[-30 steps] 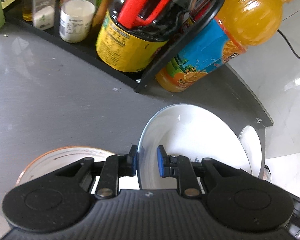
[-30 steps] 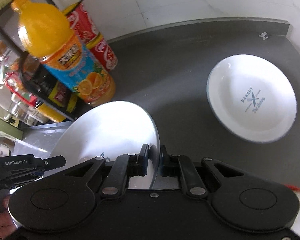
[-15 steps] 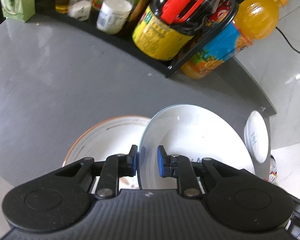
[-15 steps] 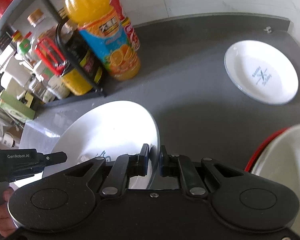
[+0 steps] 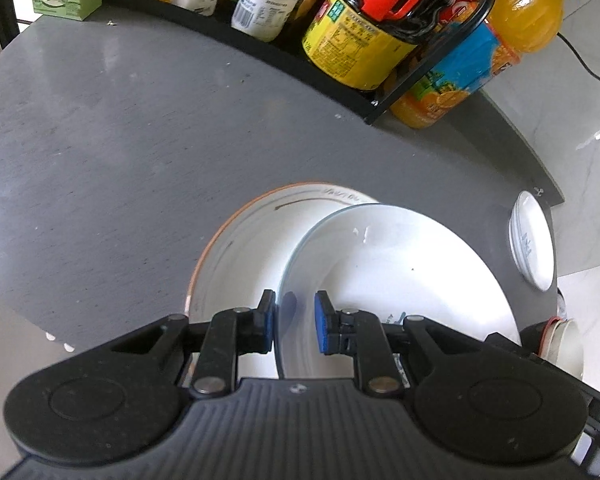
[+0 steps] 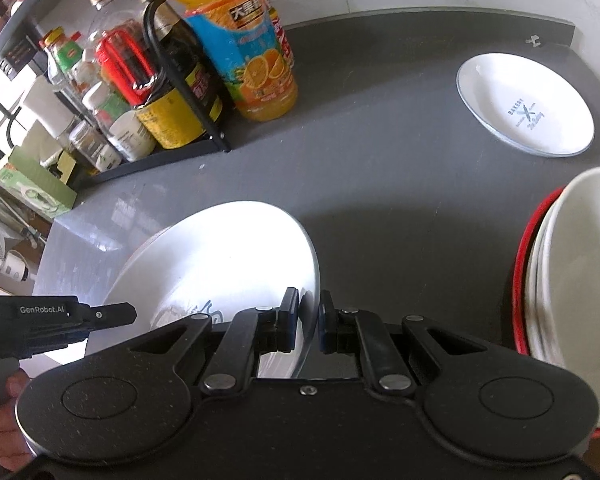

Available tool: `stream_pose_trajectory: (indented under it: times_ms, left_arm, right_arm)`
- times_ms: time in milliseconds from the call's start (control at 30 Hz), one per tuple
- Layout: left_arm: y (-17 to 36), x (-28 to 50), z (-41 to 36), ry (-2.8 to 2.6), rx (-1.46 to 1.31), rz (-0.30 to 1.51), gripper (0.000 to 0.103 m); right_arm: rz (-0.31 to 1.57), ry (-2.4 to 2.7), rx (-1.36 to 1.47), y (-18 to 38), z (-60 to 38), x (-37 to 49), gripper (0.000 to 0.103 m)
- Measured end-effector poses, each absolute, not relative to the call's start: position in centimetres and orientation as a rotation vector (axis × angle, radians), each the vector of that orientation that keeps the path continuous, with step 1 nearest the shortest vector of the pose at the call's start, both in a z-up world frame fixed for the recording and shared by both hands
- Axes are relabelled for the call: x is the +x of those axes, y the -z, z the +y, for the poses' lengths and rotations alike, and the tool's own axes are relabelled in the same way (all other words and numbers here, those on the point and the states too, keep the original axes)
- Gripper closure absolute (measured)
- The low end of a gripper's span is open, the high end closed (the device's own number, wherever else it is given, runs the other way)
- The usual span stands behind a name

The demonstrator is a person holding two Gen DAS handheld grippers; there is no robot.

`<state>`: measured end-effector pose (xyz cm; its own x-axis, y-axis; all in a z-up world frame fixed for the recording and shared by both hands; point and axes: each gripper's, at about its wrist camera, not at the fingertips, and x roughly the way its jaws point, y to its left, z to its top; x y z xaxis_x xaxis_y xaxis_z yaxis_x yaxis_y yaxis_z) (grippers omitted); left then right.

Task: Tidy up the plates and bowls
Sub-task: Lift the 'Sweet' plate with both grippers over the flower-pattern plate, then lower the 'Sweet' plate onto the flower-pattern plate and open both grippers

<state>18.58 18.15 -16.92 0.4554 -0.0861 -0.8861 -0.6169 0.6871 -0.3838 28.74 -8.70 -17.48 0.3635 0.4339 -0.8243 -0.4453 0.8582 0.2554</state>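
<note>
The counter [image 6: 380,184] is dark grey with faint pale speckles. The held plate [image 5: 400,276] is plain white; the plate under it [image 5: 240,260] is white with an orange rim. The small plate [image 6: 524,104] carries dark blue lettering. The juice bottle [image 6: 256,68] is orange with a blue label. Both tools have blue pads [image 5: 322,326] on black bodies.

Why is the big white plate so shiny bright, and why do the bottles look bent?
In the right wrist view, strong light washes out the held white plate, hiding its surface detail, and the stacked bowls at the edge look smeared. In the left wrist view the same plate is evenly lit. Both fisheye lenses curve the rack and tilt the orange juice bottle.
</note>
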Motion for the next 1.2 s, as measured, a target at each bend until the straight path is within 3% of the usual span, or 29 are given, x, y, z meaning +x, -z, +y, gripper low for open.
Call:
stream_pose_trajectory:
  times_ms: [967, 1200]
  left_arm:
    - [19.0, 19.6, 17.6, -0.440, -0.652, 1.126, 0.081]
    - [17.1, 20.3, 17.9, -0.459, -0.617, 1.101, 0.078]
  right_arm:
    - [1.052, -0.548, -0.042, 18.9, -7.8, 26.7, 0.095]
    - [1.035, -0.536, -0.032, 19.0, -7.5, 27.2, 0.094]
